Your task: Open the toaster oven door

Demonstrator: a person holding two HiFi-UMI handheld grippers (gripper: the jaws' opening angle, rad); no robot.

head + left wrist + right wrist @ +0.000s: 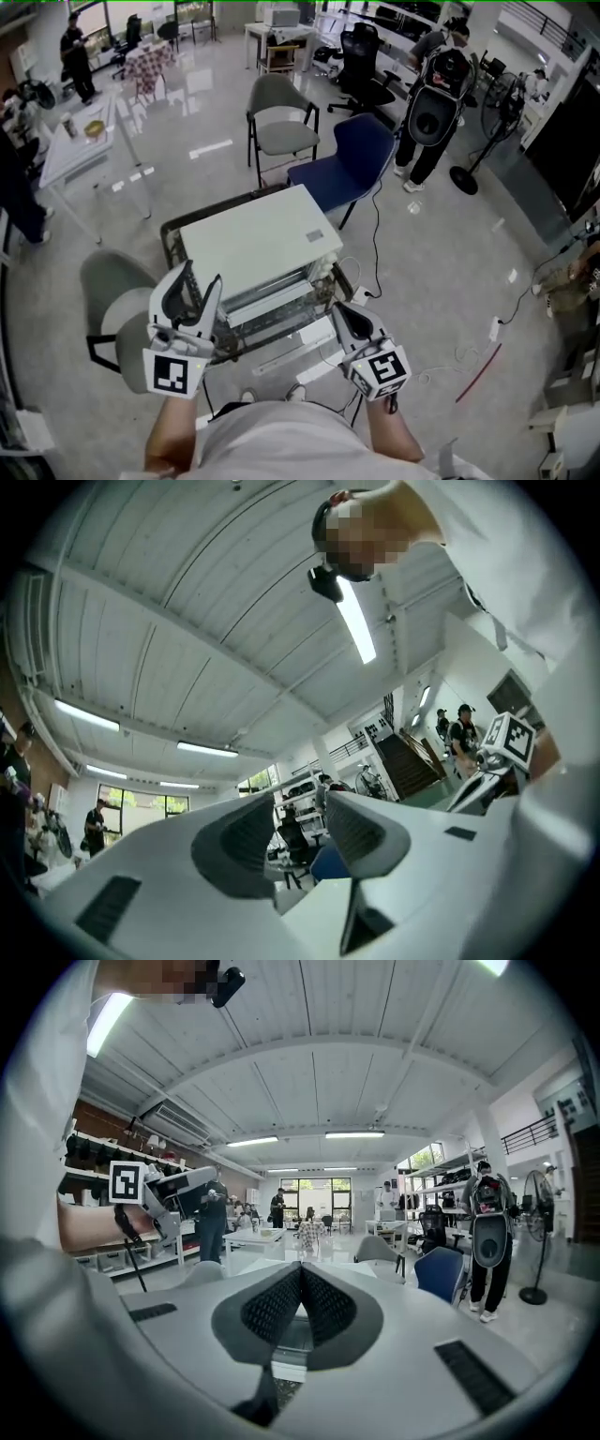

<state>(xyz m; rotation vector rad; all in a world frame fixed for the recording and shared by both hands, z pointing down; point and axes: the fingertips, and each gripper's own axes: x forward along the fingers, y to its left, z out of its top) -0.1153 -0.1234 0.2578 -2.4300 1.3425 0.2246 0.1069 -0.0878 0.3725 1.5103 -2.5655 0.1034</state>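
Observation:
The white toaster oven [258,246] sits on a small dark table [173,234] right in front of me. Its door [292,345] appears lowered toward me, with the wire rack [272,307] showing behind it. My left gripper [202,277] is raised at the oven's front left corner; its jaws stand apart with nothing between them [302,817]. My right gripper [337,309] hovers at the oven's front right corner, its pads closed together on nothing [301,1274]. The oven's white top [260,1264] lies just beyond the right jaws.
A grey chair [277,117] and a blue chair [352,159] stand behind the oven, and another grey chair [112,305] is at my left. A white table [80,141] is at far left. A person with a backpack [436,94] stands at back right. Cables [469,361] trail on the floor.

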